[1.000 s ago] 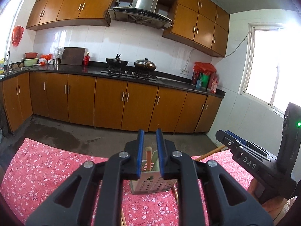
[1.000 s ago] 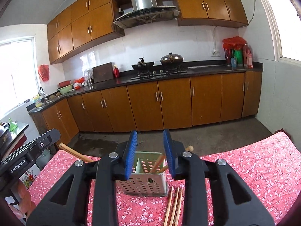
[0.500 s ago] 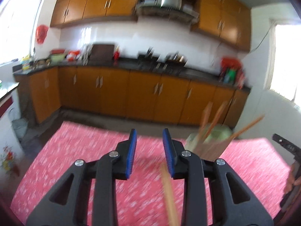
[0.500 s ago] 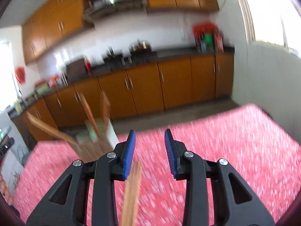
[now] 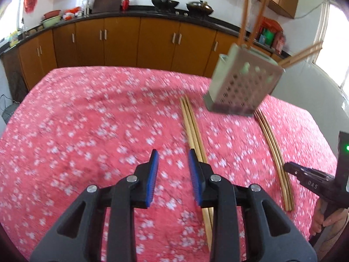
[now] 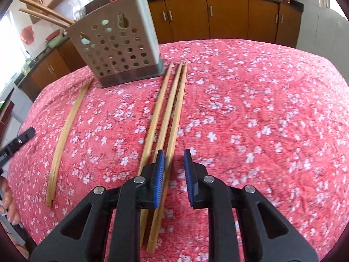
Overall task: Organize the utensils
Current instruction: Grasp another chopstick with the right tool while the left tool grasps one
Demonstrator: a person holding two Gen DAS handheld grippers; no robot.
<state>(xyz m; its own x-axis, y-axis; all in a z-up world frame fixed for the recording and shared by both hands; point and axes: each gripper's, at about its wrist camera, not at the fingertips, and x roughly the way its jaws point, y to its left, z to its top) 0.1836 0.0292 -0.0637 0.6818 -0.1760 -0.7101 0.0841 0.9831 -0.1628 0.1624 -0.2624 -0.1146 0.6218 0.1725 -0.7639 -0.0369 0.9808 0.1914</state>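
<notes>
A grey perforated utensil holder [image 5: 242,83] [image 6: 117,52] stands on the red floral tablecloth with several wooden chopsticks sticking out of it. A group of chopsticks [image 5: 194,131] [image 6: 168,113] lies on the cloth next to the holder. A second group [image 5: 274,152] [image 6: 65,128] lies on its other side. My left gripper [image 5: 172,163] is open and empty, just left of the first group. My right gripper [image 6: 173,163] is open and empty, low over the near ends of three chopsticks.
The table [image 5: 76,120] is covered by the red floral cloth [image 6: 261,109]. Kitchen cabinets [image 5: 122,41] and a counter with pots run behind it. The right gripper's body [image 5: 316,183] shows at the right edge of the left wrist view.
Both grippers have tilted down from the kitchen toward the table and spread apart. The left gripper, nearly shut one second ago above the holder, is now open.
</notes>
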